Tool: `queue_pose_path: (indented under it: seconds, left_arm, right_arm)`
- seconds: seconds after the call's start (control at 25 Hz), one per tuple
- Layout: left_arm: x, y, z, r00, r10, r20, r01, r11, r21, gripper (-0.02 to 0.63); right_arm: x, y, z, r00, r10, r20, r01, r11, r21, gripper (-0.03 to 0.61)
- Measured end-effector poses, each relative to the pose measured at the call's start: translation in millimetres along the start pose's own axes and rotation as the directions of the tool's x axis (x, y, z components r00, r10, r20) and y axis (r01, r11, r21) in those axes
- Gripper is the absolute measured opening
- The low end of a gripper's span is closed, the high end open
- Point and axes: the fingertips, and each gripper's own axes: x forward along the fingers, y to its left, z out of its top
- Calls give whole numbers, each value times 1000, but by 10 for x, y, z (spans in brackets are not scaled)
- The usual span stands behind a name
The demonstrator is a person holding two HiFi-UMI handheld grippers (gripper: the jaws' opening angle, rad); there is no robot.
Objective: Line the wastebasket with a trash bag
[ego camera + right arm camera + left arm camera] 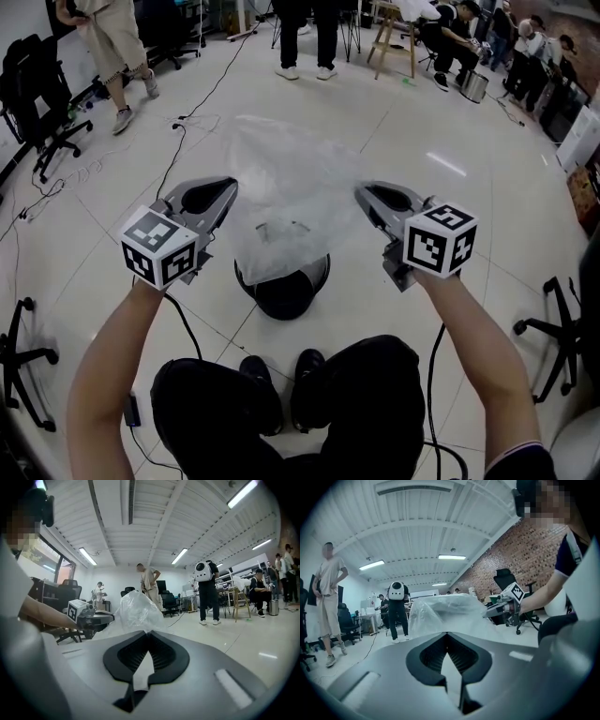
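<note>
- The left tongs are clamped narrow on a strip of clear film; the left gripper view shows the pale sheet pinched in the cleft between the jaws
- The right tongs are closed the same way on the opposite edge of the film
- The trash bag hangs stretched between them in the head view, with the left tongs at its 9 o'clock and the right tongs at its 3 o'clock. Its body billows toward 12 o'clock, away from the person
- The wastebasket stands on the floor at the bag's 6 o'clock, just ahead of the person's shoes. The film overlaps its rim, and I cannot tell whether any of the bag is inside yet
- Risk: each grip is a thin pinch on slick film, so pulling the two sides further apart could slip an edge free or tear it
- Risk: either pinch may hold both layers, which would keep the mouth shut so it never fits round the rim
- Risk: the bag looks full of air, so it may balloon above the opening instead of sinking in
- Risk: the wastebasket looks light, so film dragged over one side could tip or skid it
</note>
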Motion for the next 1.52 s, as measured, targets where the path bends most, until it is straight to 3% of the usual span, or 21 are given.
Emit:
queue_pose_path:
  seconds: [0.68,1.52]
  left_arm:
    - [-100,-48,-103,1000,9,-13,-10,1000,-28,11]
    - [33,-126,-1014,990,-22,-138,6,993,-119,11]
  right_arm:
    - [5,110,-112,1000,11,-22,-11,1000,8,2]
    - [256,-104,-968,988,-2,-154,17,995,99,2]
